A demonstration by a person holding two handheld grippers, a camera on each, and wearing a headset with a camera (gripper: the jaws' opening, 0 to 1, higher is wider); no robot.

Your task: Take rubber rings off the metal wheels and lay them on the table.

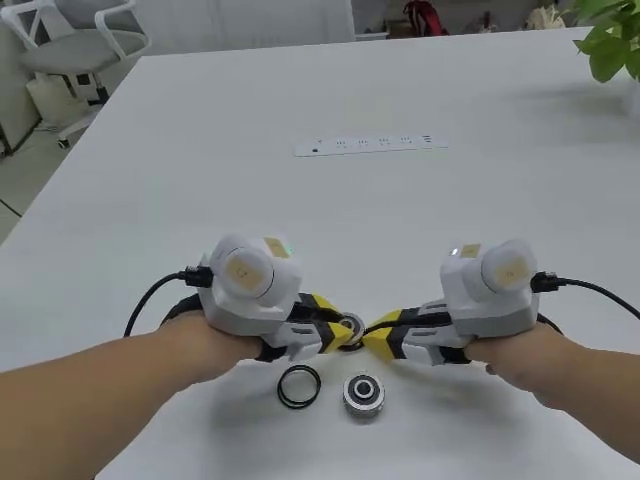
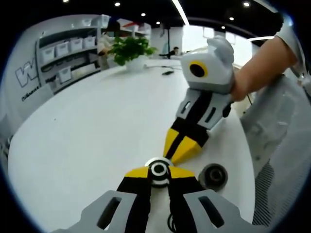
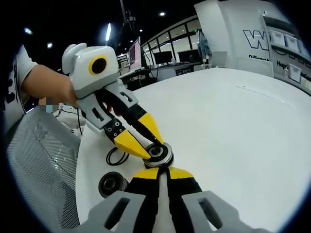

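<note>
gripping a metal wheel (image 2: 159, 169) between its yellow-tipped fingers, the left gripper (image 1: 338, 336) holds it low over the white desk (image 1: 400, 230), close to the near edge. whether the wheel touches the desk cannot be told. the right gripper (image 3: 163, 173) comes at it from the opposite side. its fingers are pressed together with barely a slit between them, and their tips rest against the wheel's dark rim. whether they pinch any rubber there cannot be told. a loose black rubber ring (image 1: 299, 386) lies flat on the desk just in front of the person, below the left gripper in the head view. a second wheel (image 1: 364, 393) sits flat just beside the ring, to its right and not touching it, with a dark band around its edge. further up the desk is a flush socket strip (image 1: 365, 145), and a leafy plant (image 1: 610, 40) stands at the far right corner.
</note>
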